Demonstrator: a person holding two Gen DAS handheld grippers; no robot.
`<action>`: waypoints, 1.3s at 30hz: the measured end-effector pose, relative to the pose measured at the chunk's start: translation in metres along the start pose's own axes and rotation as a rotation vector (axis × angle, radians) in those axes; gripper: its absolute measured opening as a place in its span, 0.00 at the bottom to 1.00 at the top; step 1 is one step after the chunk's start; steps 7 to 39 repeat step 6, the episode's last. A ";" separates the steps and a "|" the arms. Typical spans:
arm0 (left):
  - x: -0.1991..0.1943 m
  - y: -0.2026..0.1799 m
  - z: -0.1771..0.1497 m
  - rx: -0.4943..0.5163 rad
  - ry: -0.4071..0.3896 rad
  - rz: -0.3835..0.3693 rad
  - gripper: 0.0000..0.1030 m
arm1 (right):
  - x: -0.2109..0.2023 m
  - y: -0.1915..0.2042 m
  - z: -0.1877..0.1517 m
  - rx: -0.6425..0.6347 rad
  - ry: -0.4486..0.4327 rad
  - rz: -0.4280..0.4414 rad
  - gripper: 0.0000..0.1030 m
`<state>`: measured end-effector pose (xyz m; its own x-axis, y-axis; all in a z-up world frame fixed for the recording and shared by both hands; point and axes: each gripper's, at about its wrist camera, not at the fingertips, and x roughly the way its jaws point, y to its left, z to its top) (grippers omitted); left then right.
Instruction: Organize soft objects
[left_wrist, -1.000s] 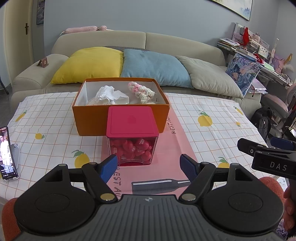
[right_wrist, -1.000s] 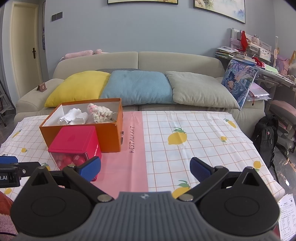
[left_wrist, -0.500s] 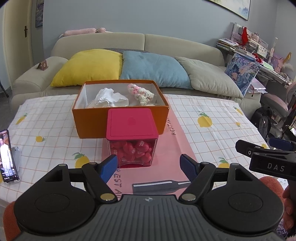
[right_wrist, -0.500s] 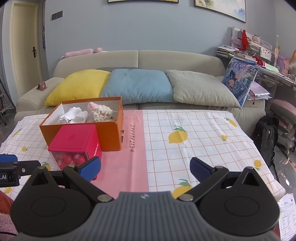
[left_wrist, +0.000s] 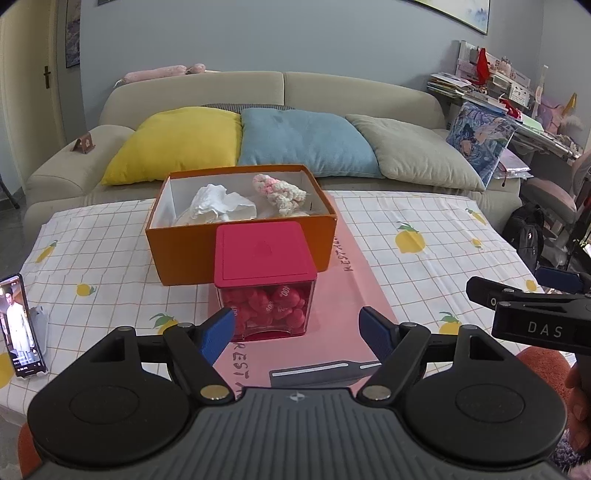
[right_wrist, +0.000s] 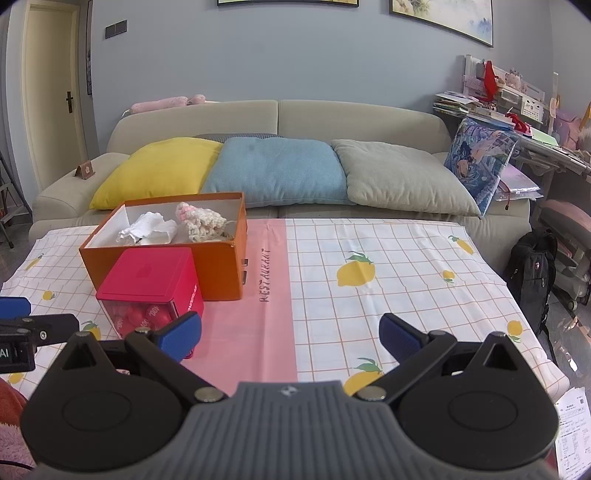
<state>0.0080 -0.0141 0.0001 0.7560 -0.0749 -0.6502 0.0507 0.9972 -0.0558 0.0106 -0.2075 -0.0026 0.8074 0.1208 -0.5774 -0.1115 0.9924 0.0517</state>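
Note:
An open orange box (left_wrist: 184, 251) (right_wrist: 221, 269) stands on the table and holds a white crumpled cloth (left_wrist: 214, 203) (right_wrist: 147, 229) and a pink-and-cream knitted piece (left_wrist: 280, 192) (right_wrist: 199, 219). A clear box with a red lid (left_wrist: 264, 251) (right_wrist: 147, 275), full of red soft hearts (left_wrist: 269, 306), stands right in front of it. My left gripper (left_wrist: 297, 330) is open and empty, just before the red-lidded box. My right gripper (right_wrist: 291, 332) is open and empty over the pink table strip, to the right of both boxes.
The table (right_wrist: 406, 280) has a lemon-print cloth with a pink runner. A phone (left_wrist: 20, 325) stands on a holder at the left edge. A sofa with yellow, blue and grey cushions (right_wrist: 277, 173) is behind. A black backpack (right_wrist: 532, 273) sits on the floor at right.
Both grippers have risen and drawn back slightly; the boxes sit a little lower and farther in view. Both stay open.

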 end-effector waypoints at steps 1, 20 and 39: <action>0.000 0.001 0.000 -0.003 -0.002 0.002 0.87 | 0.000 0.000 0.000 0.000 -0.001 -0.001 0.97; 0.000 0.002 0.001 -0.006 -0.004 0.009 0.87 | 0.000 -0.001 0.001 -0.004 -0.001 0.002 0.97; 0.000 0.002 0.001 -0.006 -0.004 0.009 0.87 | 0.000 -0.001 0.001 -0.004 -0.001 0.002 0.97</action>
